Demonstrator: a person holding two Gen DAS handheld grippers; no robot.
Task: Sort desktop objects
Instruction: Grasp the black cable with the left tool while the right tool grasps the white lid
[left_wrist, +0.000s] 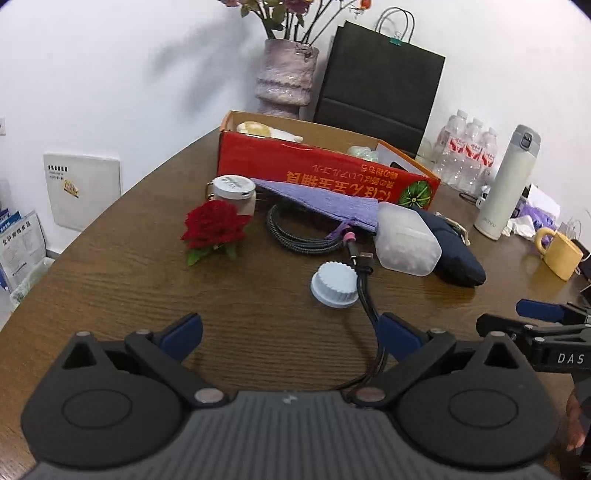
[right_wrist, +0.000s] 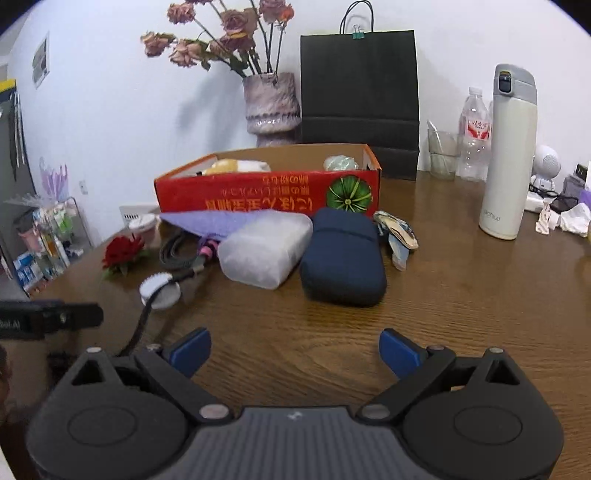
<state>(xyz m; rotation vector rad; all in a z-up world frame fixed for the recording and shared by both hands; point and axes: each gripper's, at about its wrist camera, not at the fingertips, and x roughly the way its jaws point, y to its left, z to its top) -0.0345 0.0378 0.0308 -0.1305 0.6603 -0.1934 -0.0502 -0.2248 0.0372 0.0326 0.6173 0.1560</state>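
Both grippers, left (left_wrist: 291, 338) and right (right_wrist: 295, 350), hung wide apart and empty. Ahead lay the round lid (left_wrist: 335, 284), cable (left_wrist: 303, 236) and pouch (right_wrist: 341, 256), with the red box (right_wrist: 269, 194) behind. Nothing seemed picked yet; next probably came reaching forward and closing on one thing.

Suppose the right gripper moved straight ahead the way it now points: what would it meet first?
Probably the navy pouch, lying nearly dead ahead of the open right gripper, with bare table between. The frosted plastic box sits just left; depth is uncertain.

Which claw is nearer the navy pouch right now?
Right. The right claw faces the navy pouch straight ahead; the left claw sits further off, with the pouch ahead to its right.
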